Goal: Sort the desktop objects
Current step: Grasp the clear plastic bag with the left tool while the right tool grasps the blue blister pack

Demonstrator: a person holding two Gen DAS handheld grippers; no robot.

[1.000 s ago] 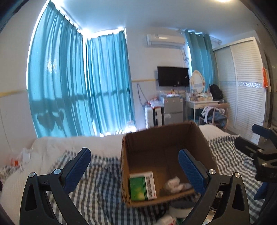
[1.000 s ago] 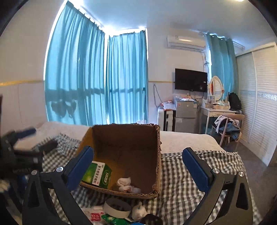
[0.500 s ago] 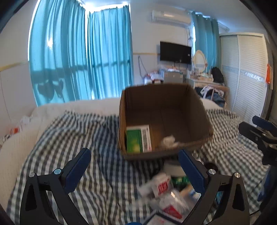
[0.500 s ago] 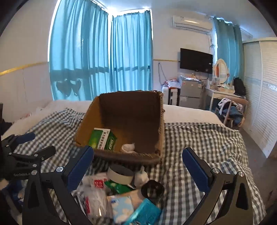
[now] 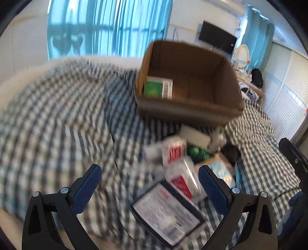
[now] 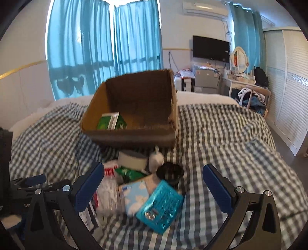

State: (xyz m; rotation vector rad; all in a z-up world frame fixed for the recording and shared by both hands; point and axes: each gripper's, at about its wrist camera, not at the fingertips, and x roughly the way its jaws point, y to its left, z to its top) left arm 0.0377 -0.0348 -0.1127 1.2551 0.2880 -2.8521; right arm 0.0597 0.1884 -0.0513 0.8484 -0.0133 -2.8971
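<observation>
Checked blanket [image 6: 221, 134] spread over the bed, running beneath and ahead of the tongs. Far beyond them, blue curtains [image 6: 104, 48] across the window, backlit. Ahead and to the right: black TV [image 6: 210, 47] on the wall, air conditioner [image 6: 205, 8] above it, oval mirror [image 6: 239, 57] on a cluttered dresser. White louvred wardrobe [image 6: 284, 80] along the far right. Left view badly blurred.

1. a bed with a checked blanket [image 6: 221, 134] holds all the things.
2. a brown cardboard box [image 6: 134, 134] sits on it, on the far side.
3. near the box lies a pile: a white tape roll [image 6: 132, 158], a blue tissue pack [image 6: 134, 196], a teal basket [image 6: 160, 207].
</observation>
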